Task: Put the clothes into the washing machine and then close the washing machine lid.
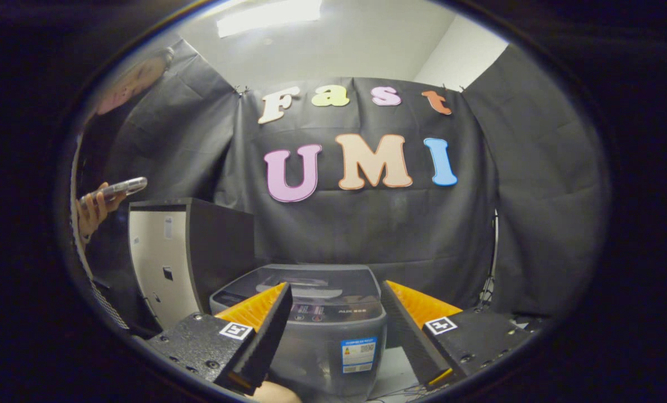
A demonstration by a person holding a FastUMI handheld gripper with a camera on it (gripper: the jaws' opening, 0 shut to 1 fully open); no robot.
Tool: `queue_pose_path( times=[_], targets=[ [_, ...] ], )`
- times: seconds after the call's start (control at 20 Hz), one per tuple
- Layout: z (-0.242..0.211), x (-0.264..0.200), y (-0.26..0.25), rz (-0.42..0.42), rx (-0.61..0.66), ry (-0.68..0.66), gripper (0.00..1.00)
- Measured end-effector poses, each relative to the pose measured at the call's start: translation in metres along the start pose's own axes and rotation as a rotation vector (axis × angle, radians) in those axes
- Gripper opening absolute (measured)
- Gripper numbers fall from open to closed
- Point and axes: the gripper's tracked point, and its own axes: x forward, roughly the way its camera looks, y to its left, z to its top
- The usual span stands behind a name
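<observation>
**Hovering in front of the washer, lid down, fingers spread**

Facing the washing machine straight on from slightly above its top. Small grey top-loader, sits just ahead of the fingers and between them in the view; its front wall drops down between the two finger bodies.

- Gripper: fingers spread wide, nothing between them, no contact with the machine that I can see. Each finger carries a square marker tag near its base.
- Lid: dark, translucent, lying flat on the machine top, i.e. down. Something pale shows faintly through it; can't tell what.
- Control strip runs along the front edge of the top, below the lid. Print too small to read.
- Sticker on the front wall of the machine, low and right of centre.
- Can't pick out any clothes on the surface around the machine.

Surroundings:
- Boxy cabinet, dark top and side with a pale front face, stands just beside the machine on its left and taller than it.
- Beyond the cabinet, a person's hand holds a phone in a clear case, well apart from the gripper.
- Black cloth wall behind the machine; ceiling light above.
- Pale tabletop shows to the machine's right.
</observation>
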Motion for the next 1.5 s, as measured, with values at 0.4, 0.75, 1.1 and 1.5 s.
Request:
queue_pose_path(
  times=[0.4,0.75,1.1,1.5],
  targets=[
    [-0.028,0.009,0.012,0.047,0.034,0.053,0.96],
    [-0.041,0.006,0.006,0.04,0.049,0.092,0.96],
    [-0.057,0.0,-0.002,0.022,0.049,0.149,0.97],
    [-0.064,-0.009,-0.001,0.006,-0.001,0.172,0.97]
  ],
)
